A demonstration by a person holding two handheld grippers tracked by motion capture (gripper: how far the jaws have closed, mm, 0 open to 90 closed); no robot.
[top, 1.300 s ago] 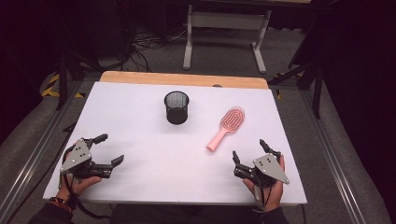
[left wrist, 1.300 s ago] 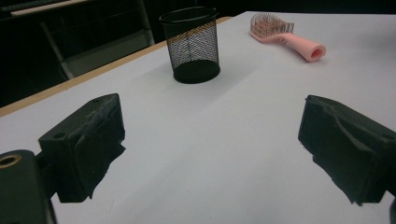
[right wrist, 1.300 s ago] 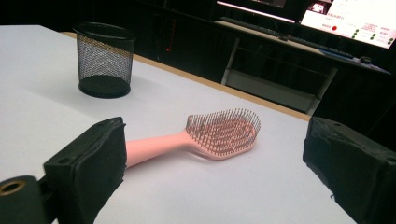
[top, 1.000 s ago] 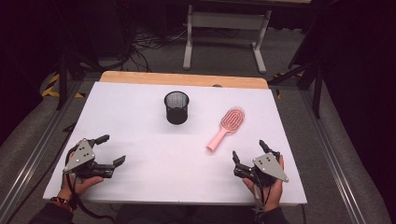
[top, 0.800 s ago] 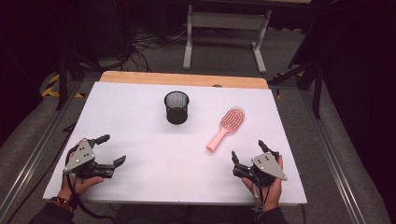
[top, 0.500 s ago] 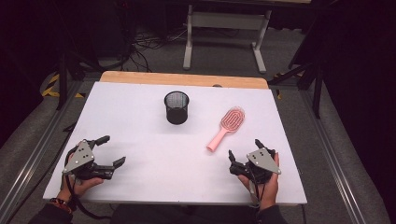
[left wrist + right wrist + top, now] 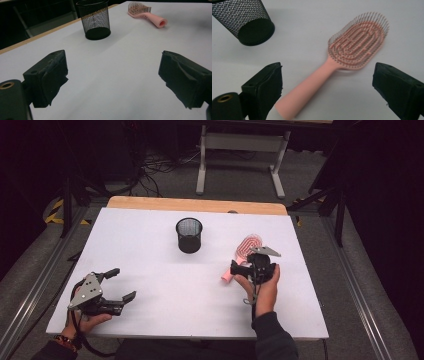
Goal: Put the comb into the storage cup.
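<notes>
Pink hairbrush (image 7: 342, 67), bristles up, near table's (image 7: 150, 245) right edge; right gripper (image 7: 327, 95) spread wide above its handle, not touching.

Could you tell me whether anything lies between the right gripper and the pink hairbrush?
Nothing visible does. The right gripper hangs open over the pink hairbrush, its handle between the jaws, bare table around it; the mesh cup stands off to one side.

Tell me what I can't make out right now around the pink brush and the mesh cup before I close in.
- Pink hairbrush: in the high view the right gripper covers its middle.
- Handle end: in the right gripper view it runs behind the lower-left jaw, so contact cannot be told.
- Black mesh cup: its rim is cut off by the top edge in the right gripper view; its inside is too dark.
</notes>
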